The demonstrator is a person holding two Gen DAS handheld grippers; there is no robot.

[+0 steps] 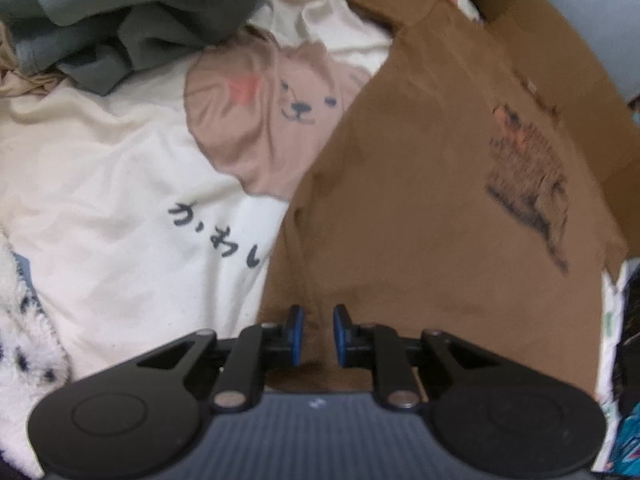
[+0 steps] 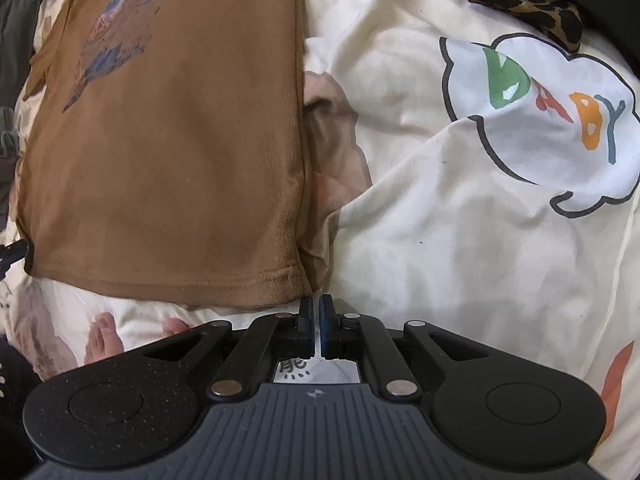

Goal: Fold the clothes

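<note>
**Brown shirt spread on the cream bedcover**

The left gripper hangs over the brown shirt, its blue pads a little apart – whether they pinch the cloth cannot be told. The right gripper is clenched, its tips at the shirt's hem corner; what it nips, if anything, is hidden. Farther off lies the cream bedcover with cartoon prints – and grey clothes heaped beyond.

Both wrist cameras look steeply down, close above the same brown shirt.
</note>
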